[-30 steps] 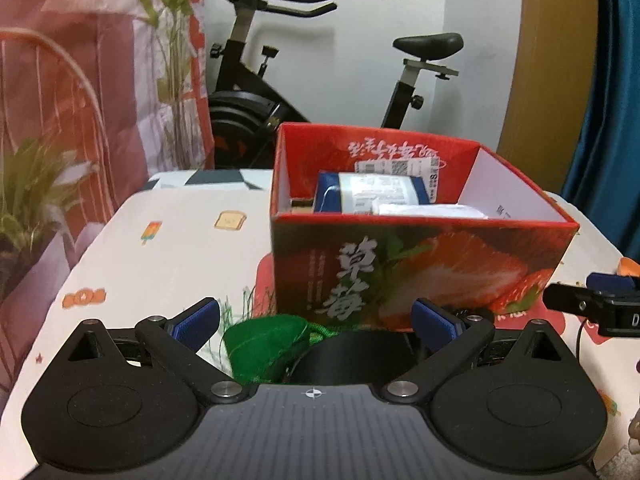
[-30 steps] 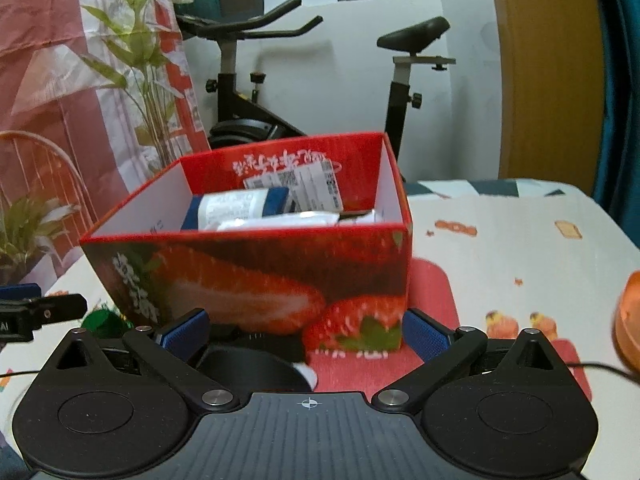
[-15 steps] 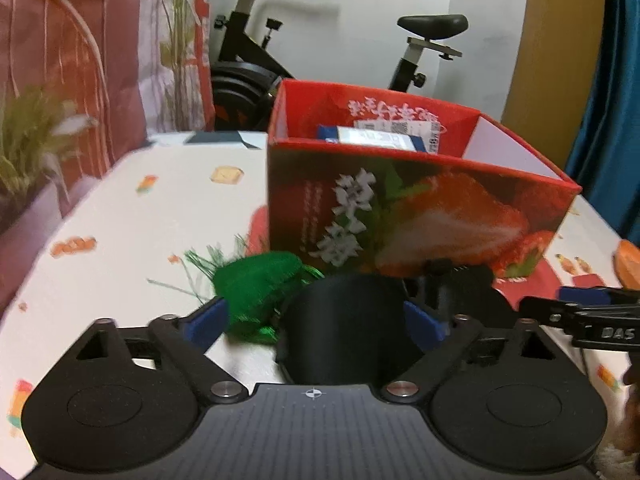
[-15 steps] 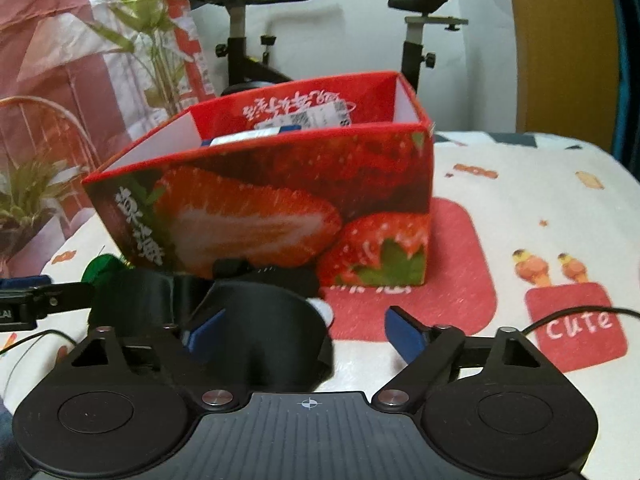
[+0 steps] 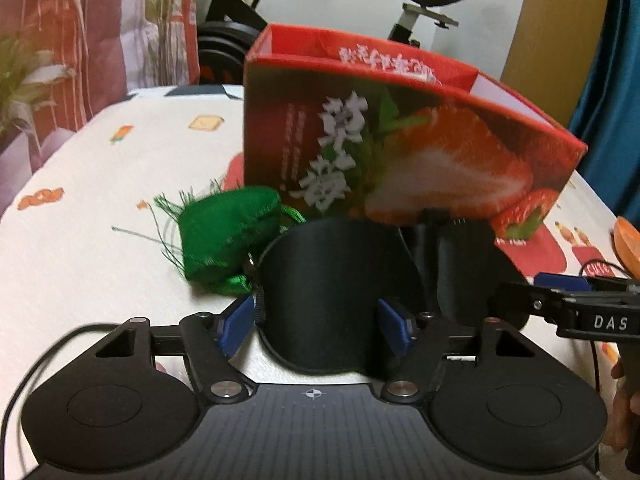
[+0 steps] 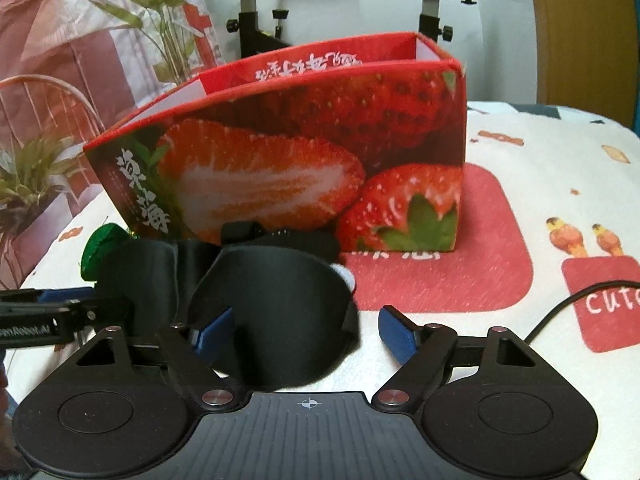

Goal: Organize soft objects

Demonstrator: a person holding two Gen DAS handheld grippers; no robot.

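A black eye mask [image 5: 340,292] lies on the table in front of the red strawberry box [image 5: 400,152]. My left gripper [image 5: 316,330] has both blue pads against the mask's left half, jaws narrowed onto it. My right gripper [image 6: 304,328] is open around the mask's right half [image 6: 272,312]; its left pad is at the mask, its right pad stands apart. A green fabric pouch [image 5: 228,240] with fringe lies left of the mask and shows in the right wrist view [image 6: 100,248] too. The box [image 6: 300,160] hides its contents.
A patterned cloth covers the table [image 5: 100,184]. An orange object [image 5: 628,240] sits at the right edge. A black cable [image 6: 568,308] runs on the right. An exercise bike [image 6: 260,20] and plants stand behind the table.
Both grippers have dropped lower and moved in on the black mask. The left jaws have narrowed onto it. The box's contents have gone out of sight.
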